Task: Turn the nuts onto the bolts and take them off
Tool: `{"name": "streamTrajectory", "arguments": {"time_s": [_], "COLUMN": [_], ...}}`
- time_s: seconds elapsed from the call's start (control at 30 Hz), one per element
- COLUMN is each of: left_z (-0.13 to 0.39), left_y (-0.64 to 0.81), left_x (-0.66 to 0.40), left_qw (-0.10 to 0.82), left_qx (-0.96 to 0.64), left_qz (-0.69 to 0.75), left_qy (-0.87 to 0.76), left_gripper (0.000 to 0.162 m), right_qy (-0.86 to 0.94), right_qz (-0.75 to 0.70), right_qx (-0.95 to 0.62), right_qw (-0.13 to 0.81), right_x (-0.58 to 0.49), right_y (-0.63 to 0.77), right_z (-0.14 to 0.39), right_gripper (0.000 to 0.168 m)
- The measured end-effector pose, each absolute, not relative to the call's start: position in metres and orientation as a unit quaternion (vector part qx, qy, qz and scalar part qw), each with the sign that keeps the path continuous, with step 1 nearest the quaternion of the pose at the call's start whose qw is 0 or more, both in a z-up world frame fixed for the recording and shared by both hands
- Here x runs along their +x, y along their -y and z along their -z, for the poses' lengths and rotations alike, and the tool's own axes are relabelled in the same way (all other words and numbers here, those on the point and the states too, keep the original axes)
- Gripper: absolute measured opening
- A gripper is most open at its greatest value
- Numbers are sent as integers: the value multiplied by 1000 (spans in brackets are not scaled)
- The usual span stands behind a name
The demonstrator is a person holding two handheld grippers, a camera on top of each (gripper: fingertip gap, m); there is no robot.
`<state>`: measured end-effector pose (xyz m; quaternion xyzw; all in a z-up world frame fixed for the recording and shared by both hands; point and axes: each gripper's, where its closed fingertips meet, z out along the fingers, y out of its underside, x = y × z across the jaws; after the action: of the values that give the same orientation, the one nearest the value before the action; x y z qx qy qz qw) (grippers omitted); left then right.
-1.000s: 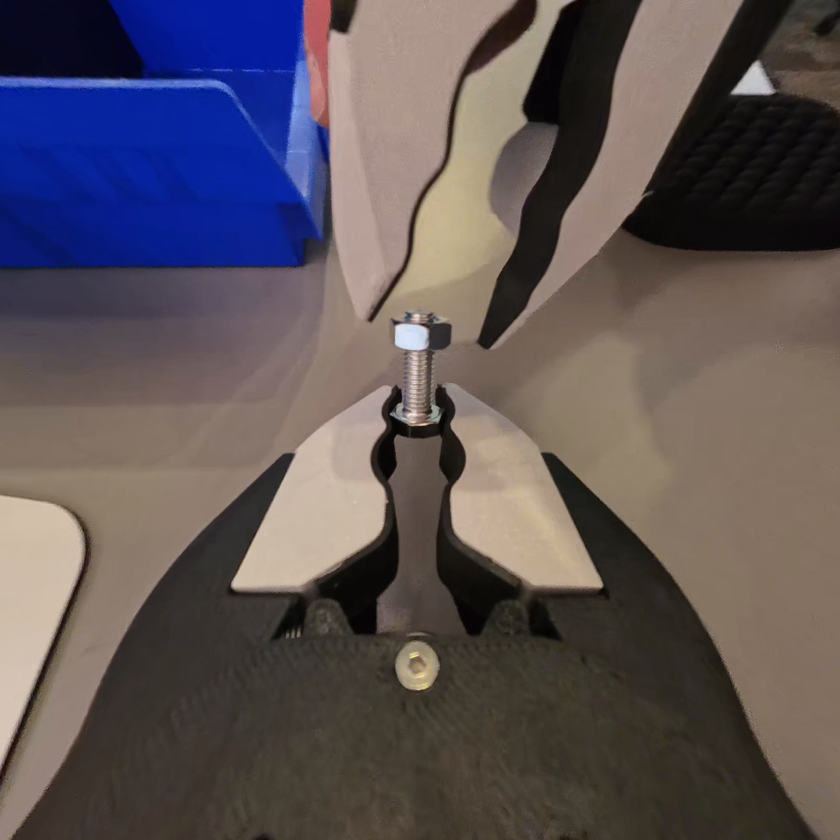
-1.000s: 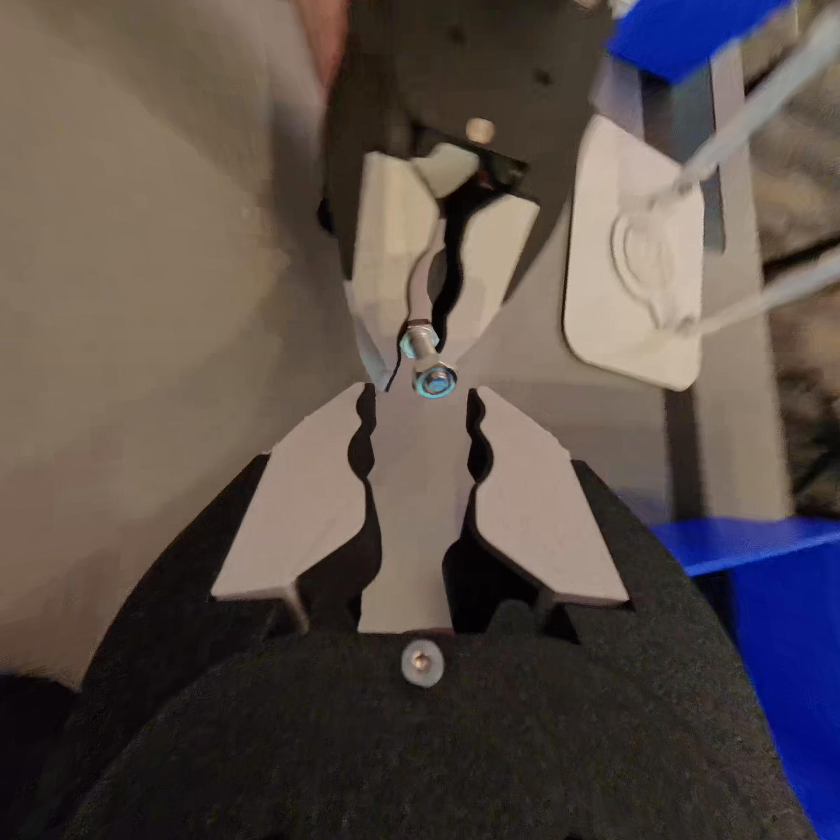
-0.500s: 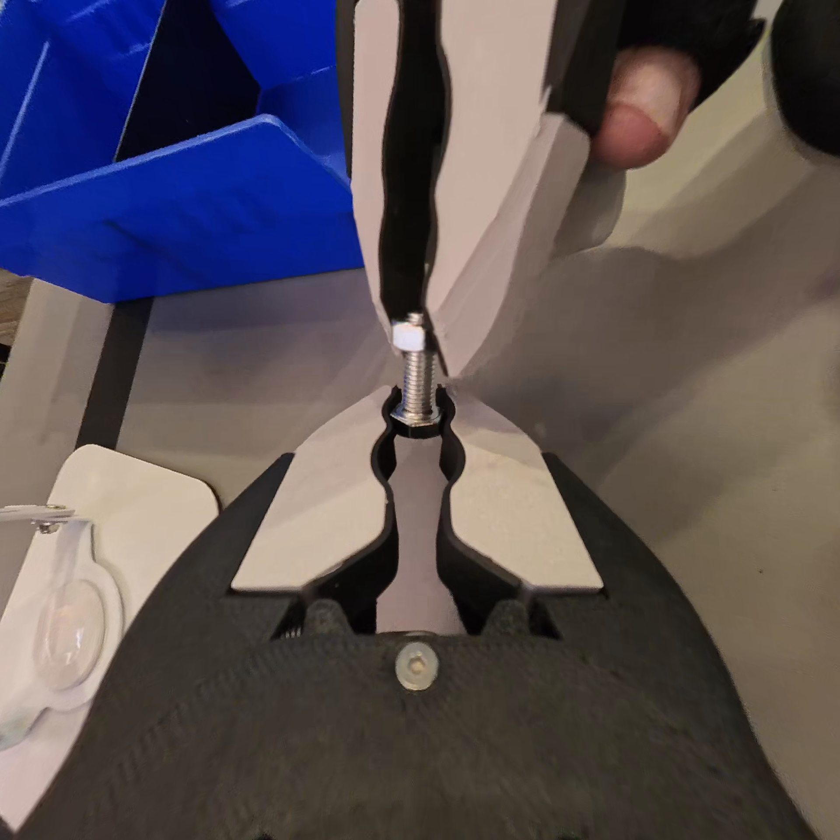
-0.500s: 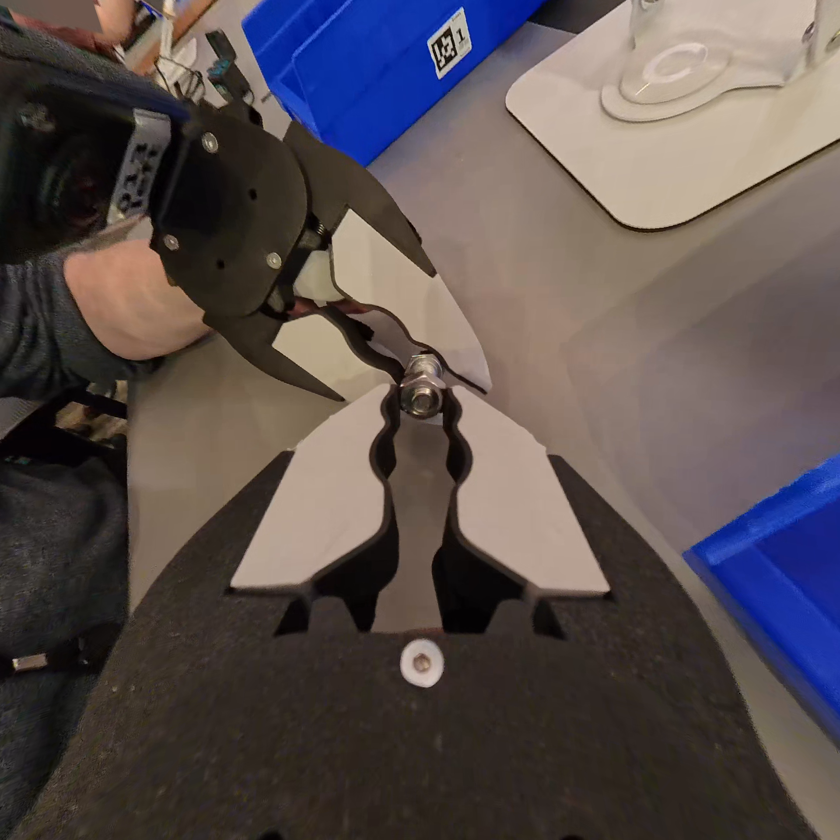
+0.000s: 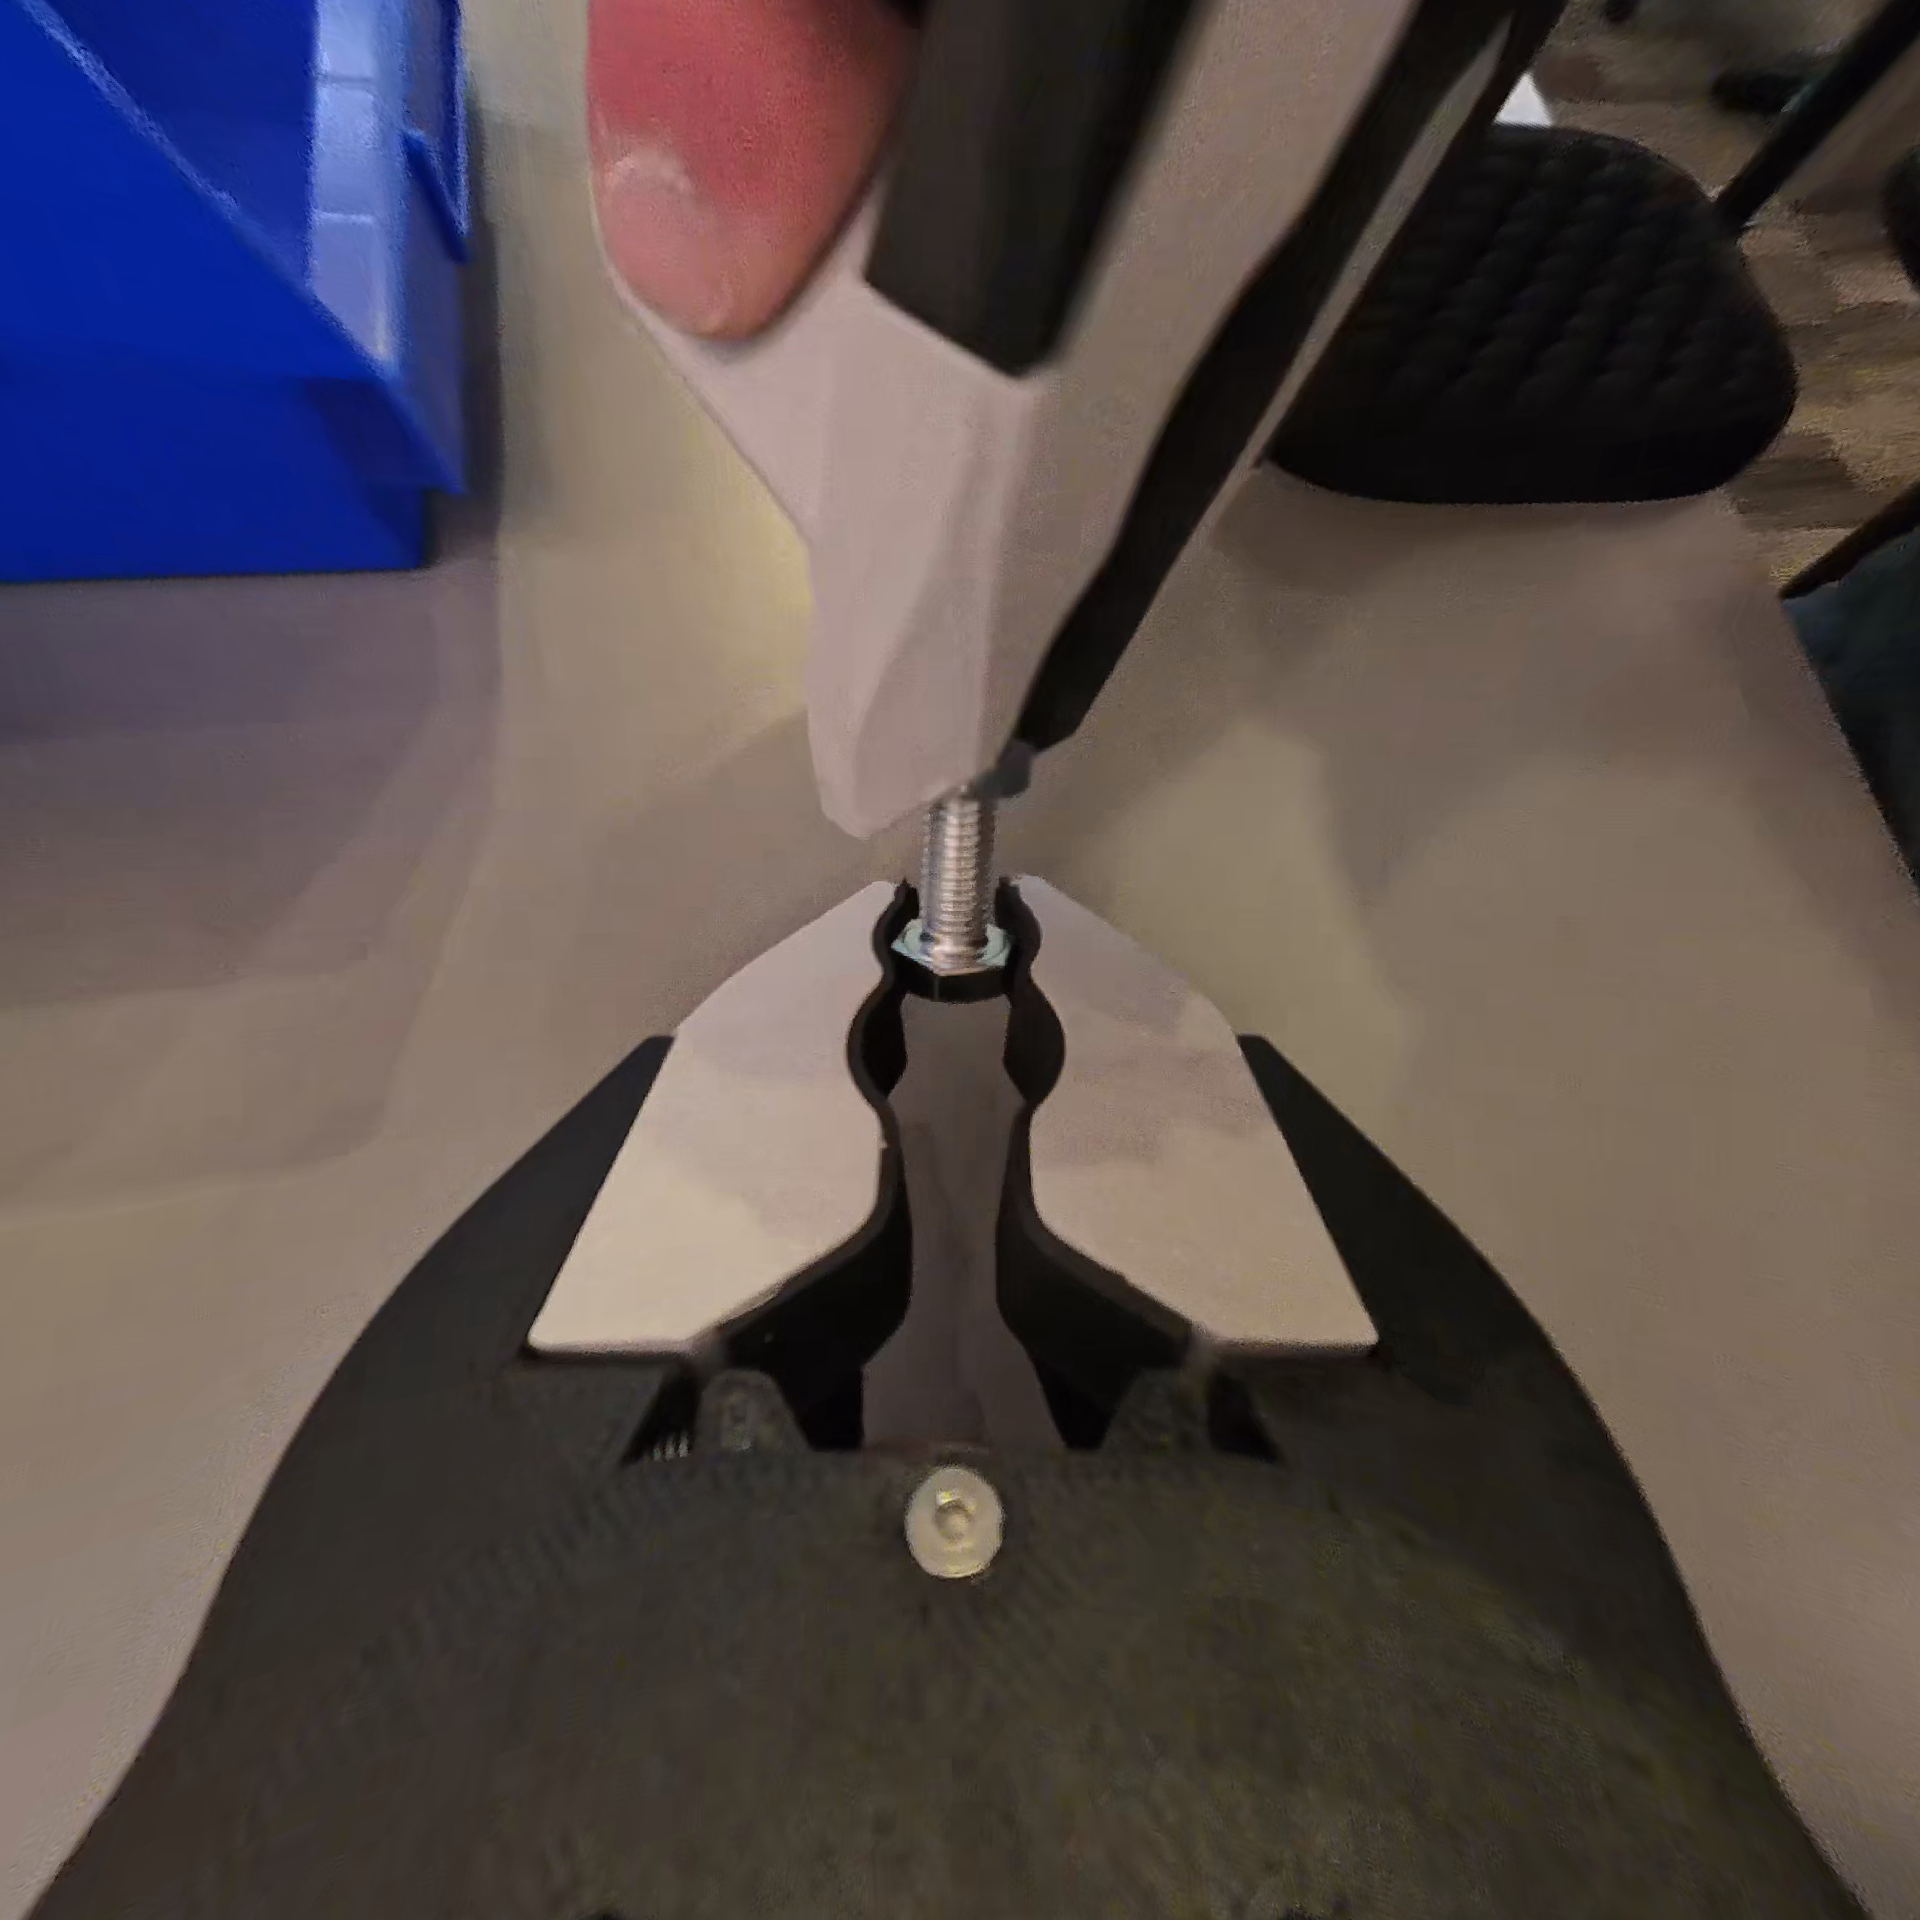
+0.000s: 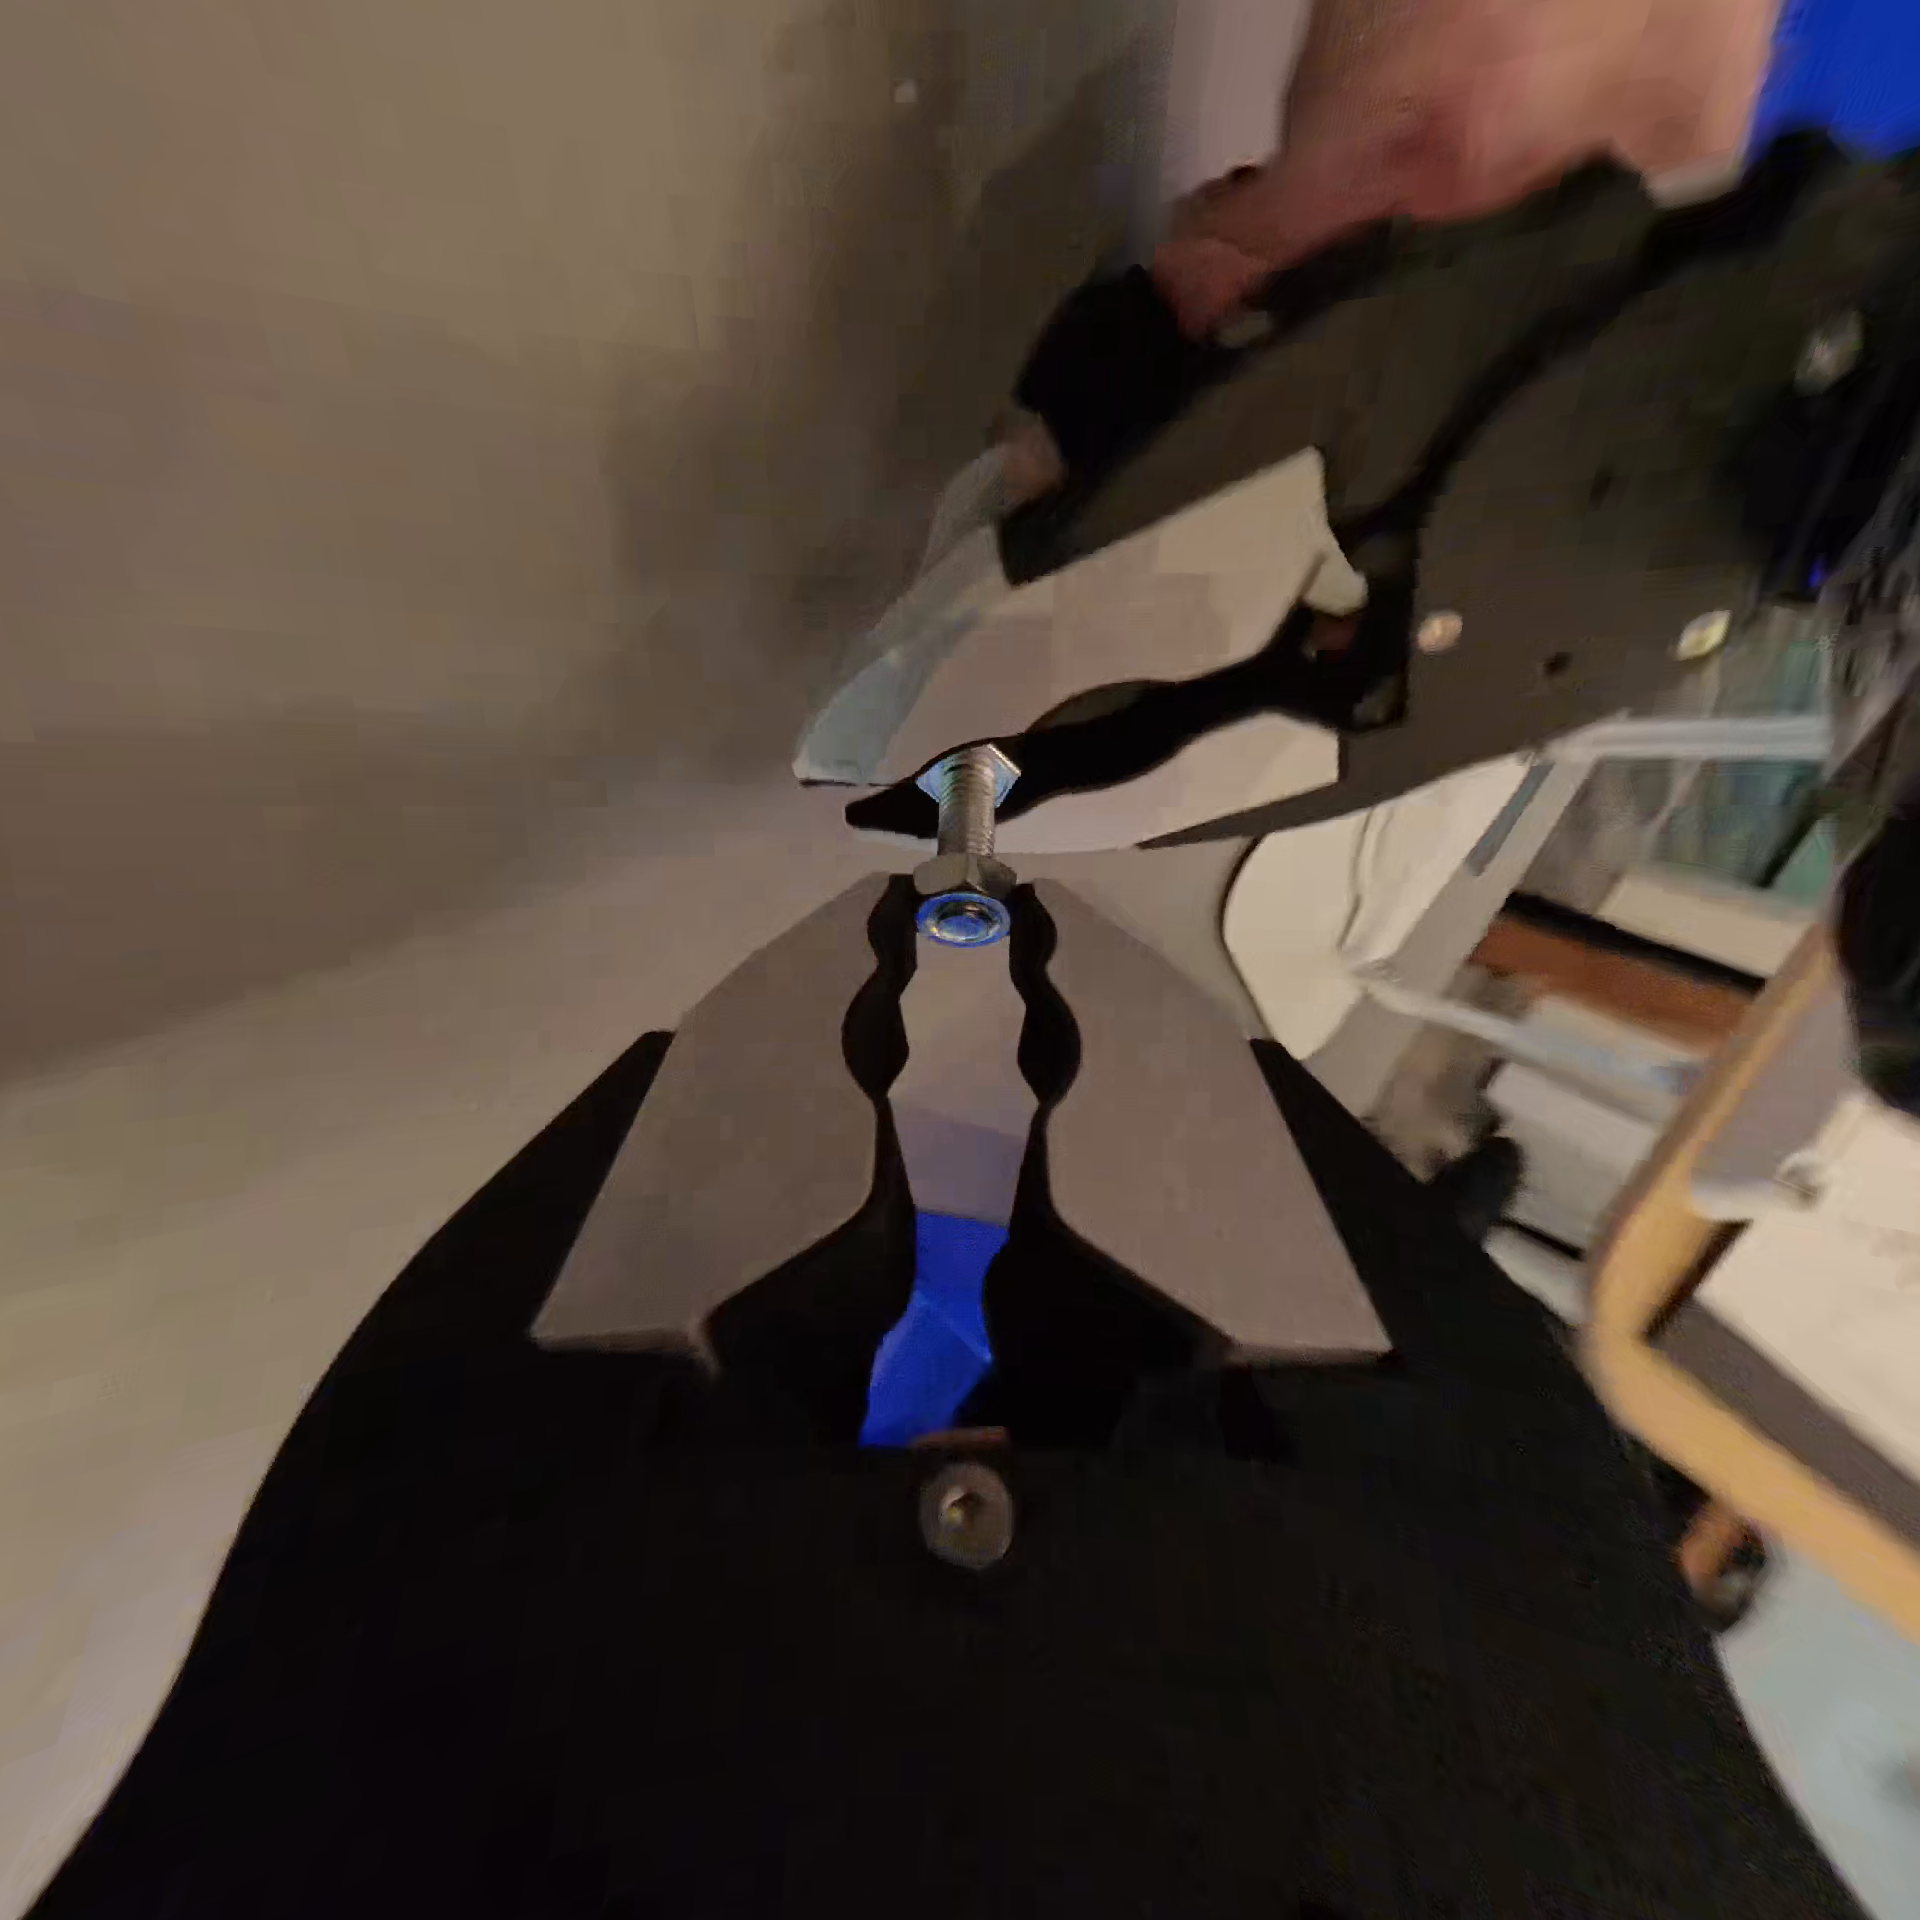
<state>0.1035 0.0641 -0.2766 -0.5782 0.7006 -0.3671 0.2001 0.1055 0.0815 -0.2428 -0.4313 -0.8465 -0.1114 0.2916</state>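
Observation:
A silver bolt (image 5: 957,871) stands upright between the two grippers. My left gripper (image 5: 951,906) is shut on the bolt's hex head (image 5: 948,948), low in the left wrist view. My right gripper (image 5: 968,788) comes down from above and is shut on the nut at the bolt's top end; its fingers hide most of the nut there. In the right wrist view my right gripper (image 6: 961,896) grips the nut (image 6: 962,906), and the bolt (image 6: 961,821) runs on to the left gripper (image 6: 940,790). A thumb (image 5: 727,177) rests on the right gripper.
A grey table (image 5: 312,935) lies under both grippers. A blue bin (image 5: 208,312) stands at the back left. A black chair seat (image 5: 1538,332) is beyond the table's right edge. A white base plate with a clear stand (image 6: 1351,914) sits near the left gripper.
My right gripper was open above the nut, then shut on it and twisted around the bolt's axis. The left gripper kept its hold on the bolt head throughout.

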Motion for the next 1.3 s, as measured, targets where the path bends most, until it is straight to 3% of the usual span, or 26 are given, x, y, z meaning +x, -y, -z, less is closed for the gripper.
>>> {"name": "streamTrajectory", "arguments": {"time_s": [0.13,0.2,0.33,0.5,0.63,0.77,0.83,1.07,1.17,1.3], "left_z": [280,277,275,268,263,267,267,269,269,273], "left_y": [-63,-68,-82,-102,-107,-106,-107,-98,-87,-67], "left_x": [102,103,103,108,109,111,111,109,109,110], "left_qw": [191,203,240,310,335,341,345,316,286,232], "left_qx": [-577,-581,-592,-602,-602,-599,-598,-596,-592,-580], "left_qz": [381,375,340,284,246,221,212,232,275,333], "left_qy": [-697,-694,-690,-679,-682,-691,-692,-701,-702,-706], "left_gripper": [15,15,15,15,15,15,15,15,15,15], "right_qy": [865,844,750,500,369,333,328,454,612,822], "right_qz": [147,125,-7,-211,-353,-391,-389,-305,-182,80], "right_qx": [-395,-437,-573,-768,-804,-805,-808,-780,-705,-485], "right_qw": [272,286,330,340,304,297,297,303,308,289], "right_x": [104,104,103,110,106,99,98,99,104,115], "right_y": [-84,-88,-86,-100,-95,-91,-92,-88,-83,-85], "right_z": [245,242,230,229,234,237,238,242,244,248], "right_gripper": [18,42,39,34,32,27,19,17,18,17]}}
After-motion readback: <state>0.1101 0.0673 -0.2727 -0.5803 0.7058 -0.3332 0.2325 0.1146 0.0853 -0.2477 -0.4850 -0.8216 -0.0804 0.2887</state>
